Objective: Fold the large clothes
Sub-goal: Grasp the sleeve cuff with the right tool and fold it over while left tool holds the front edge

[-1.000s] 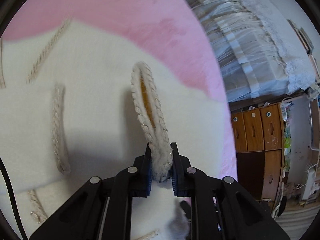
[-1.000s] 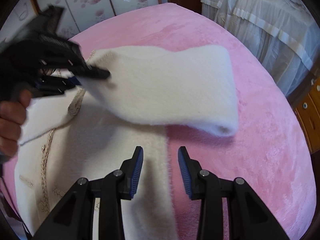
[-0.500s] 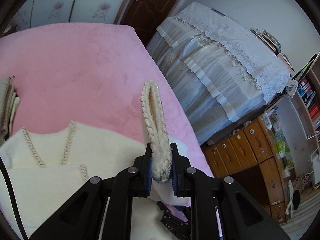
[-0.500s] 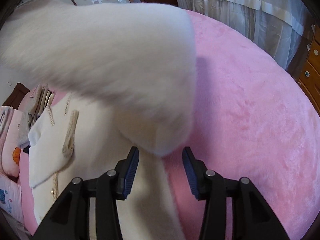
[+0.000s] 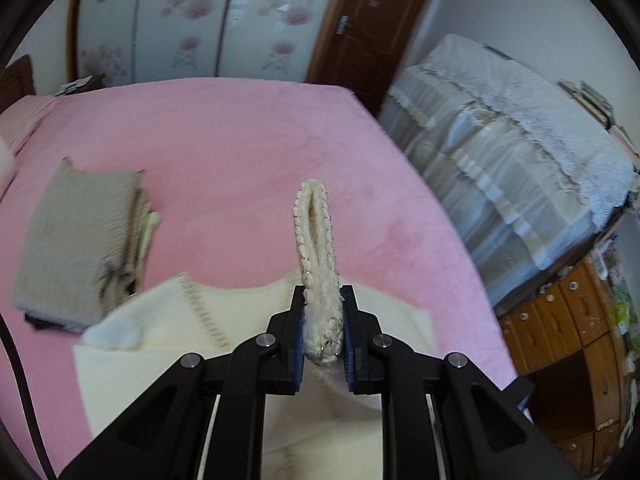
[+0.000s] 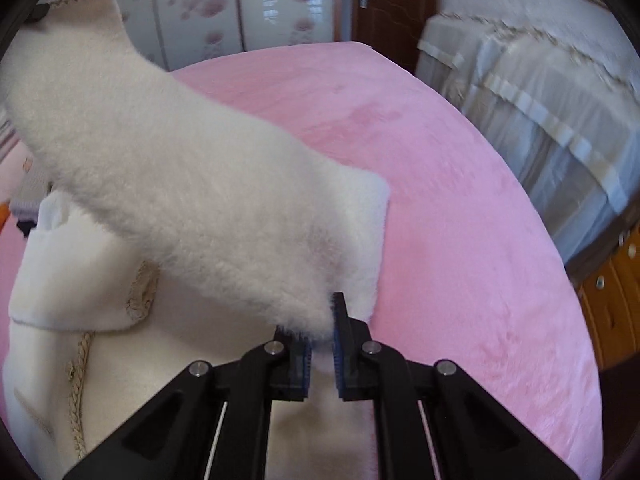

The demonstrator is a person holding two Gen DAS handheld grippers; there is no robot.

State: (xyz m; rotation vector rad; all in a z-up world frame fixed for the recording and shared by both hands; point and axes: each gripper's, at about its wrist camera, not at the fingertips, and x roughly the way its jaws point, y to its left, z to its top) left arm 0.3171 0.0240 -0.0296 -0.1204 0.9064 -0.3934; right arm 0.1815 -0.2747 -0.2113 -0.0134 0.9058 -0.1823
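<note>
Cream fleece coat [image 6: 208,200] lies half lifted over the pink bed [image 5: 240,152]. Left claw [image 5: 323,332] is clamped on its braided cuff [image 5: 316,248], higher than a second ago, angled down, the bed now far below. Right claw [image 6: 320,344] is closing on the sleeve's lower edge, fleece between its pads. Folded grey clothes [image 5: 76,240] sit nearby.

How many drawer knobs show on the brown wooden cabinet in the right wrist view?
3: all on the brown wooden cabinet at the right edge, upper, middle, lower. More are probably cut off by the frame edge.
</note>
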